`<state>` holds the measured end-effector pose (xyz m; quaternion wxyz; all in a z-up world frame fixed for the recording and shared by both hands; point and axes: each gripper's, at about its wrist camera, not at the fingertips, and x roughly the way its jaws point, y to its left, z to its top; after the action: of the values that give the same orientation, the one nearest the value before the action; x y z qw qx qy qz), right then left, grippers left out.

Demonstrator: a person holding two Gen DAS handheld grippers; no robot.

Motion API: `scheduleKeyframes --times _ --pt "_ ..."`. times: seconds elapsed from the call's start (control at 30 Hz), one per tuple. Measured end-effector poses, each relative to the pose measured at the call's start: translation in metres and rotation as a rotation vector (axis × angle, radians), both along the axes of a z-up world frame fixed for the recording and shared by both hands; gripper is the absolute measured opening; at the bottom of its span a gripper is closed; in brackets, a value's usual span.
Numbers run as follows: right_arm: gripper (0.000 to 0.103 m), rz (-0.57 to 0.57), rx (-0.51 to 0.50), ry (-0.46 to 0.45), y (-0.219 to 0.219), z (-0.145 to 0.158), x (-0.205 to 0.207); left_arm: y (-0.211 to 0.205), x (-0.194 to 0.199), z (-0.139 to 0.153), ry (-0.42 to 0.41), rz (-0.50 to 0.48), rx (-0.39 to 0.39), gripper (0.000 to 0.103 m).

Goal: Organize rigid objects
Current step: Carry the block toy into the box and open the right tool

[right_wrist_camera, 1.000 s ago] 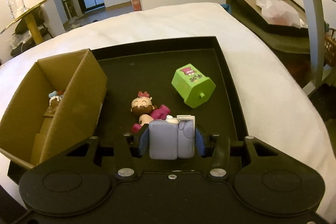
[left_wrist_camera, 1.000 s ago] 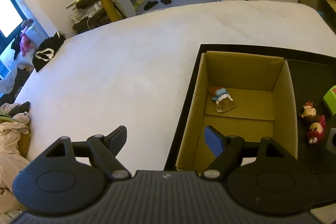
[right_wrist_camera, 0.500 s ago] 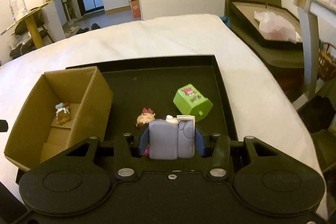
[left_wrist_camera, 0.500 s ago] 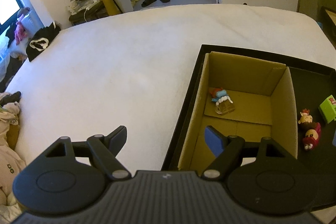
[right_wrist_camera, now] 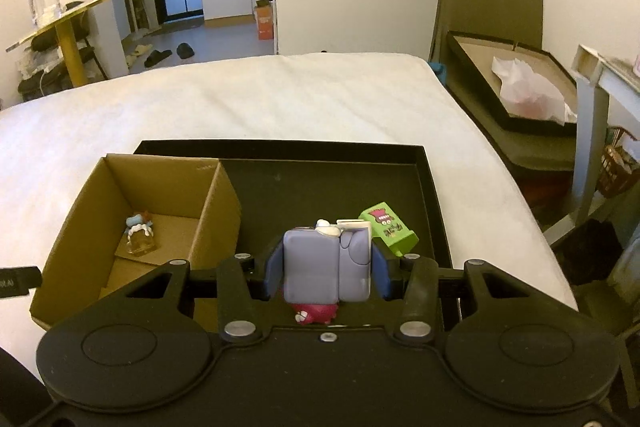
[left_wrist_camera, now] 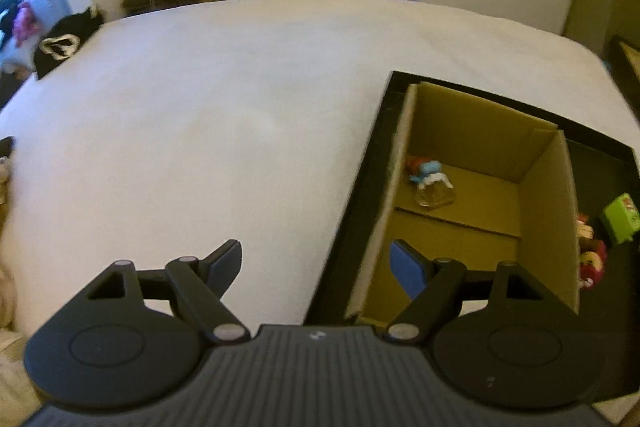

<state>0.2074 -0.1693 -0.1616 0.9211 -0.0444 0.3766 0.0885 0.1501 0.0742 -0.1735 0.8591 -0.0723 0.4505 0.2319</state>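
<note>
From your left wrist, your left gripper (left_wrist_camera: 316, 269) is hovering with its jaws spread wide and empty, over the white bed (left_wrist_camera: 224, 99) and the cardboard box (left_wrist_camera: 544, 211), where a small blue figure (left_wrist_camera: 430, 181) is lying. From your right wrist, your right gripper (right_wrist_camera: 326, 269) is pinching the lilac block toy (right_wrist_camera: 326, 261) above the black tray (right_wrist_camera: 434, 195) (green toy (right_wrist_camera: 390, 231) just behind).

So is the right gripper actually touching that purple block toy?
Touching. In the right wrist view the right gripper has both blue pads pressed flat against the sides of the purple block toy, with no gap showing on either side.
</note>
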Motion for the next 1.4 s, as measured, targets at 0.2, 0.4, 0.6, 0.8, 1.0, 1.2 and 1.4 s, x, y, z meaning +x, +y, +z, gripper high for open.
scheduleKeyframes --times 0.2,0.4,0.6,0.8,1.0,1.2,1.4 --pt "0.044 0.008 -0.02 -0.009 0.019 0.008 0.0 -0.001 -0.006 -0.004 -0.035 -0.021 -0.005 0.08" --pt "0.044 0.041 -0.024 -0.01 0.04 0.014 -0.003 -0.003 -0.008 -0.008 -0.066 -0.06 0.011 0.08" --pt "0.044 0.089 -0.02 -0.005 0.064 0.015 -0.008 0.003 -0.01 -0.01 -0.086 -0.073 -0.015 0.079" --pt "0.044 0.133 -0.015 -0.005 0.089 0.014 -0.014 0.007 -0.013 -0.013 -0.121 -0.121 -0.081 0.074" --pt "0.044 0.153 -0.019 0.005 0.108 0.008 -0.011 0.016 -0.009 -0.024 -0.105 -0.148 -0.159 0.03" --pt "0.044 0.148 -0.036 0.024 0.115 0.0 -0.008 0.015 -0.005 -0.029 -0.095 -0.18 -0.187 0.01" --pt "0.044 0.17 -0.069 0.03 0.121 -0.006 -0.008 0.016 -0.007 -0.029 -0.097 -0.183 -0.201 0.009"
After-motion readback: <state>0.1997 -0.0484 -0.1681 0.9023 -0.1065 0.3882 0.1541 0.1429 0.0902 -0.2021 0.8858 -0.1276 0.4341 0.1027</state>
